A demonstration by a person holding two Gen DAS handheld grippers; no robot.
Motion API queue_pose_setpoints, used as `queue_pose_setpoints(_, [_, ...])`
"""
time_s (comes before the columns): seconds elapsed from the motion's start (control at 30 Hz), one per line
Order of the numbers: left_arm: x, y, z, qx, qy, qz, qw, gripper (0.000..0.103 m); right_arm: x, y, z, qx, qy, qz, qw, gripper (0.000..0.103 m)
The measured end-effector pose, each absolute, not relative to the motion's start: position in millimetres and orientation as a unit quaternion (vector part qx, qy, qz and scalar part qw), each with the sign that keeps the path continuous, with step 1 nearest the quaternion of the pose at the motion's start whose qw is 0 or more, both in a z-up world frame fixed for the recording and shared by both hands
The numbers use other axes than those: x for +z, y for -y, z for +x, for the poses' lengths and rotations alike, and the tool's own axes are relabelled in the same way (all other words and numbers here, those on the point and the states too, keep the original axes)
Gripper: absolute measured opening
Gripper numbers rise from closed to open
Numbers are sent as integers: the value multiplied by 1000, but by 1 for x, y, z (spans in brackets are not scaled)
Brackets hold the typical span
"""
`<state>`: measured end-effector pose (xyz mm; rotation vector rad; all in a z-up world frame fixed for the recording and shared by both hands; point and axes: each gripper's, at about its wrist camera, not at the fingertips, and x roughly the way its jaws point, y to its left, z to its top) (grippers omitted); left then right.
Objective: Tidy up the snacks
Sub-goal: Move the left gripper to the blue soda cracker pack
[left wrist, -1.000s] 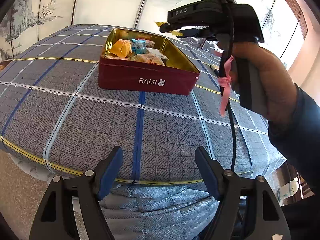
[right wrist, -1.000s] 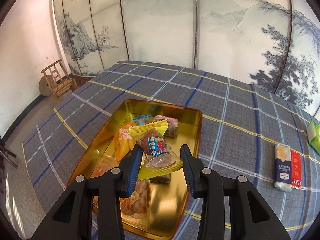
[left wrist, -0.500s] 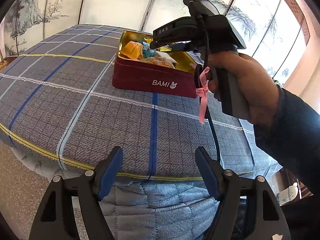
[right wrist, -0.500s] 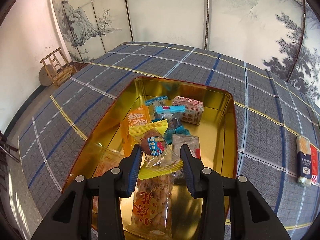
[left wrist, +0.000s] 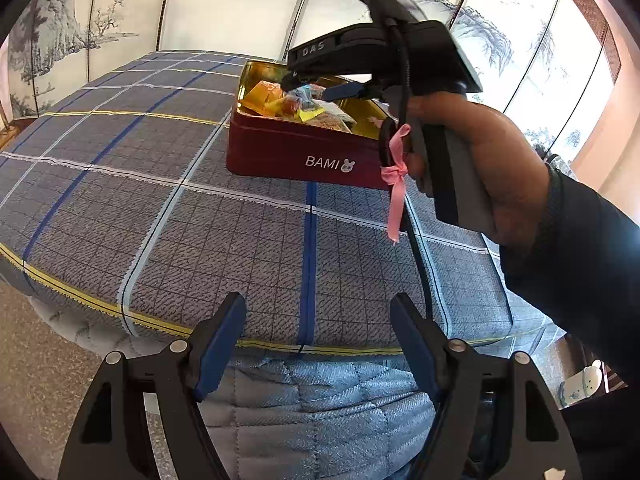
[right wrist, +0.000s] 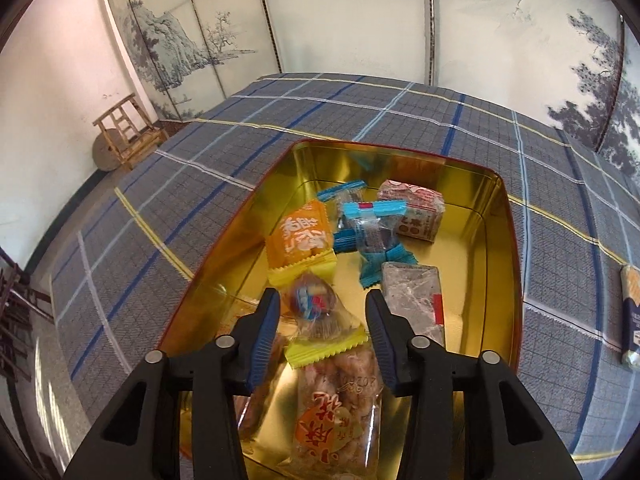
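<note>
Ink-painted screens (right wrist: pixel 208 40), wooden chair (right wrist: pixel 128 130)

Readable text on the tin, gripper and a packet

We read "BAMI" on the tin (left wrist: pixel 304 148), "DAS" on the right gripper (left wrist: pixel 320 46), and "00207" on the nut packet (right wrist: pixel 338 412); other wrappers' characters stay unclear.

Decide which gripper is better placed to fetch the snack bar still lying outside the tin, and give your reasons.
Right. The right gripper is open over the tin, and the snack bar lies on its right. The left gripper hangs open past the table edge.
</note>
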<state>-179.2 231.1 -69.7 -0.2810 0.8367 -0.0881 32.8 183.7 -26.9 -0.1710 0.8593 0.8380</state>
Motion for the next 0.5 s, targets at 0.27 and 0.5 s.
queue_pose_setpoints(0.27, [-35, -210, -165, -63, -365, -95, 924, 71, 20, -70, 41, 363, -277, -27, 889, 96])
queue_pose_setpoints(0.5, [-8, -129, -94, -120, -347, -41, 929, 87, -39, 104, 159, 143, -332, 103, 927, 98])
